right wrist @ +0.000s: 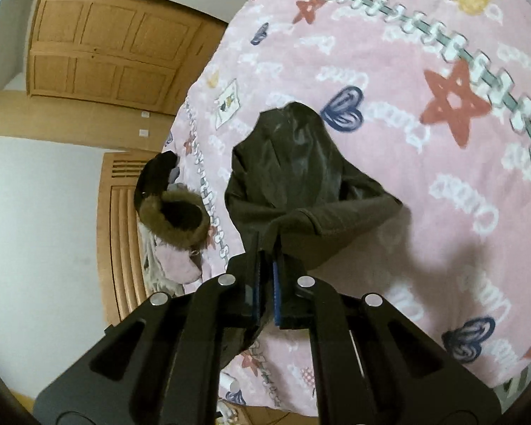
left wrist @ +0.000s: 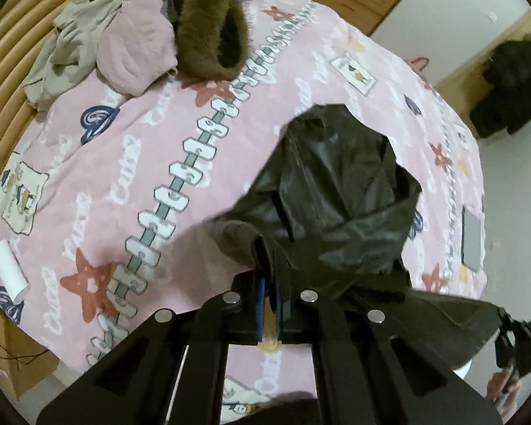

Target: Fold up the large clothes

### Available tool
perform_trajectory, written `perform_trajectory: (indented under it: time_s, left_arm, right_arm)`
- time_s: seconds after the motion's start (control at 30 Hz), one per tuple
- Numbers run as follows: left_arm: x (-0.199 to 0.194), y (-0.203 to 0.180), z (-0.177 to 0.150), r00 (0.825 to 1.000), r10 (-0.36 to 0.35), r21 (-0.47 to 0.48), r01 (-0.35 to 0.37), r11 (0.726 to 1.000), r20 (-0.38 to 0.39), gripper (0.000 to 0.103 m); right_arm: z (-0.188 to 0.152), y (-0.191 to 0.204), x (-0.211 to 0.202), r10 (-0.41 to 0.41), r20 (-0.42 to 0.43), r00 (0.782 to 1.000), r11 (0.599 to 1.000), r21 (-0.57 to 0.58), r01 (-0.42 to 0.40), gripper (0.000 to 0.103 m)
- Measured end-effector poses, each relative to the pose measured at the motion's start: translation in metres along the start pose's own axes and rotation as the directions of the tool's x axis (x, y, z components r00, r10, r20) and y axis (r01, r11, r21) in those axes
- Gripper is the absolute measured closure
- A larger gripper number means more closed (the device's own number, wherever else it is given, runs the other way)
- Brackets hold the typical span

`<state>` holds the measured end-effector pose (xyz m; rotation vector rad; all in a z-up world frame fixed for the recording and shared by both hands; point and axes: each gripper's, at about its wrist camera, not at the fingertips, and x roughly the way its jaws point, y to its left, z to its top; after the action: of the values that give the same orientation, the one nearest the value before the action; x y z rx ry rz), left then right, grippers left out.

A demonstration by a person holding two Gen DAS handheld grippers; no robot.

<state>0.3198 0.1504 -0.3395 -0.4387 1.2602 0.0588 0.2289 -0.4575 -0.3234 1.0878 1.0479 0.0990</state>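
Both tongs — left (left wrist: 269, 315), right (right wrist: 265, 292) — clamped on dark jacket (left wrist: 336, 191), hanging over bed (left wrist: 131, 163); thin pinch at 6 o'clock — slick fabric may slip.

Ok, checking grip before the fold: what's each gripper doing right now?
Left gripper: shut on the dark jacket.
Right gripper: shut on the same jacket.
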Motion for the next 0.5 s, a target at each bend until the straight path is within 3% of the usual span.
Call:
perform_trajectory:
  time_s: [0.17, 0.33, 0.5]
  left_arm:
    - [0.044, -0.018, 0.041, 1.000, -0.018, 0.029, 0.019, 0.999, -0.025, 0.099]
    - [0.123, -0.033, 0.085, 0.989, 0.055, 0.064, -0.046, 0.997, -0.140, 0.099]
    - [0.176, -0.036, 0.133, 0.979, 0.098, 0.068, -0.087, 0.994, -0.181, 0.099]
  right_arm:
    - [0.039, 0.024, 0.037, -0.008, -0.024, 1.000, 0.999, -0.054, 0.007, 0.099]
    - [0.079, 0.020, 0.113, -0.054, -0.100, 0.994, 0.999, -0.006, 0.054, 0.100]
    - [0.123, -0.001, 0.168, -0.066, -0.115, 0.991, 0.994, 0.080, 0.075, 0.100]
